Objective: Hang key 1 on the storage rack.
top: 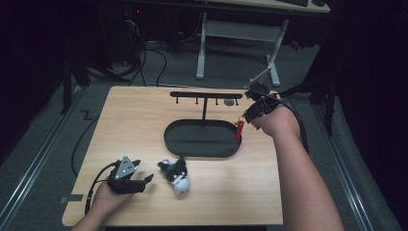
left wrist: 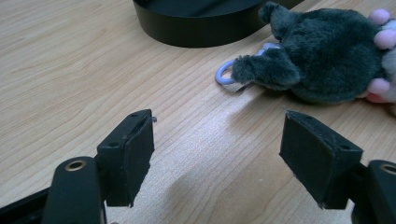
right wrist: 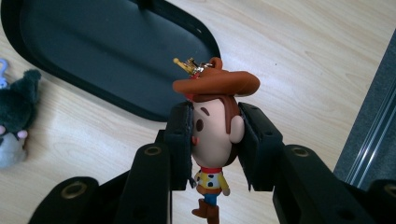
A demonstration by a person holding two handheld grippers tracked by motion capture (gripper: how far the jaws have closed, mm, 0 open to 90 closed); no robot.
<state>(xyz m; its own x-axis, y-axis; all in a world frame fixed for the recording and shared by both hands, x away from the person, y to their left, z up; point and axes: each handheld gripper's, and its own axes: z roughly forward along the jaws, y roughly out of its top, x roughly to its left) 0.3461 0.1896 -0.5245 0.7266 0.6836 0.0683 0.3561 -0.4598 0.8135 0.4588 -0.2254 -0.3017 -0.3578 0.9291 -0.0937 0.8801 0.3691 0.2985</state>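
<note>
1. Closest to us in the right gripper view, our right gripper is clamped on the big head of a small cowboy figurine keychain with a brown hat, one black pad on each side of the face, hat up, boots dangling below.
2. The relation that matters: the gold clasp on the hat points away from us, toward the black T-shaped hanger stand with small pegs. In the high view the right gripper sits at the right end of that bar, above the black oval metal tray, so the right hand is far nearer the pegs. We'd judge a hanging move is next.
3. Our left gripper rests low on the light wooden table, jaws wide apart and empty.
4. Just ahead and right of it lies a dark grey plush toy keychain with a pale blue ring, ring end toward the tray.
5. The high view gives us the pegs; the right gripper view alone shows the grip on the head.
</note>
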